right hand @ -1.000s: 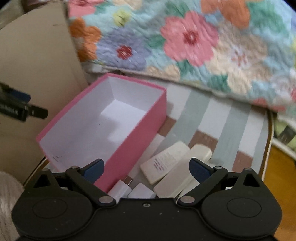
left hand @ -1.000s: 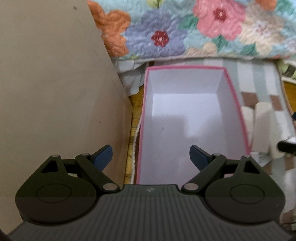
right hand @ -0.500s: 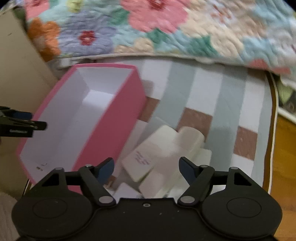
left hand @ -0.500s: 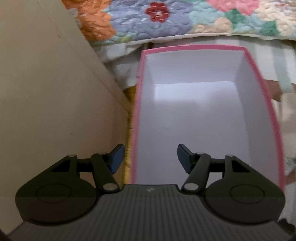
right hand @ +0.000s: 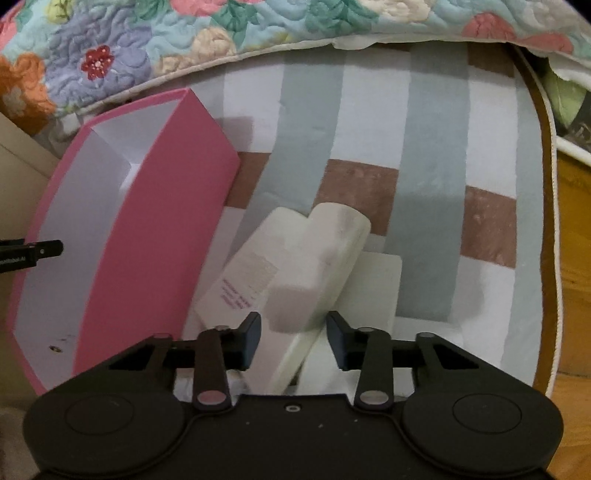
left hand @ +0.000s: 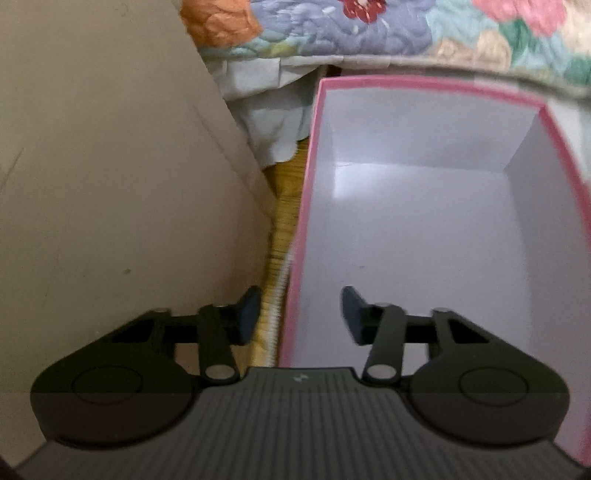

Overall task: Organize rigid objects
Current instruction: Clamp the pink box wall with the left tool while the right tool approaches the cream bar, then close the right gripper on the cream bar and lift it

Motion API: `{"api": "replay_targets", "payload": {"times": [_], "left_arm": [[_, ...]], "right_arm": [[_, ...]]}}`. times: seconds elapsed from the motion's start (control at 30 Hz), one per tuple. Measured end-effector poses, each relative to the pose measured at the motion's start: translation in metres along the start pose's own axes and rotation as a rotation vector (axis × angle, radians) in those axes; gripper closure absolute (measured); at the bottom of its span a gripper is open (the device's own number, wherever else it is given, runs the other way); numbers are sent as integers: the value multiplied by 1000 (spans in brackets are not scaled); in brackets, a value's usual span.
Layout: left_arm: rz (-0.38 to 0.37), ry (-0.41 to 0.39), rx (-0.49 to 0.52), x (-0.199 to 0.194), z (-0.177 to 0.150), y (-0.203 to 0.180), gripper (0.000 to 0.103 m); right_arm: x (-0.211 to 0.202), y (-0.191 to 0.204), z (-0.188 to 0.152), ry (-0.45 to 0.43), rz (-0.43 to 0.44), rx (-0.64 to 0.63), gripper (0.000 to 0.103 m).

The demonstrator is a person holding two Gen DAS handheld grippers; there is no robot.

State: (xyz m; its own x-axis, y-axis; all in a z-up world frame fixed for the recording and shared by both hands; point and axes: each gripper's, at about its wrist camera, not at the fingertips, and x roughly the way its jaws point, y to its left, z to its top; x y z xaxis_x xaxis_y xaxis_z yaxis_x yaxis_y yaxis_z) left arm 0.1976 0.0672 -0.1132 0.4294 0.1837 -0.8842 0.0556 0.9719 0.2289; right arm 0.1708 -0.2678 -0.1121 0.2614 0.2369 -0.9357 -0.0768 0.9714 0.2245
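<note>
Two grippers are at work, each with its jaws closing. Seen from its own camera, the left gripper [left hand: 298, 315] straddles the near left wall of the open pink cardboard box with a white inside [left hand: 424, 236]: one blue pad sits outside over the yellow woven mat [left hand: 286, 206], the other inside the box, and neither pad presses on the wall. Only this view shows the tall beige panel [left hand: 110, 166] just left of the box.

From the right wrist camera, the right gripper [right hand: 293, 339] has its half-closed jaws on either side of the long cream rectangular plastic block [right hand: 325, 258], with gaps visible at both pads. That block leans across a flat cream case with a printed label [right hand: 251, 273] and a white flat slab [right hand: 373, 291], all lying just right of the box on the striped grey, white and brown cloth [right hand: 432, 155]. This view alone shows these pieces, plus one dark finger of the left gripper reaching over the box wall. A floral quilt [right hand: 184, 33] lies beyond.
</note>
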Motion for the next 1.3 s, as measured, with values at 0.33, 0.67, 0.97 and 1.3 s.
{"api": "replay_targets", "payload": {"times": [0.33, 0.67, 0.97, 1.3], "left_arm": [[-112, 10, -136, 12, -8, 25, 93], [-153, 53, -146, 20, -7, 30, 95], [-158, 107, -167, 26, -12, 28, 96], [-193, 104, -230, 26, -16, 40, 97]], "right_arm": [[-4, -7, 0, -55, -20, 41, 70], [6, 17, 5, -90, -143, -53, 73], [5, 42, 9, -121, -144, -190, 81], [-10, 22, 17, -101, -50, -2, 83]]}}
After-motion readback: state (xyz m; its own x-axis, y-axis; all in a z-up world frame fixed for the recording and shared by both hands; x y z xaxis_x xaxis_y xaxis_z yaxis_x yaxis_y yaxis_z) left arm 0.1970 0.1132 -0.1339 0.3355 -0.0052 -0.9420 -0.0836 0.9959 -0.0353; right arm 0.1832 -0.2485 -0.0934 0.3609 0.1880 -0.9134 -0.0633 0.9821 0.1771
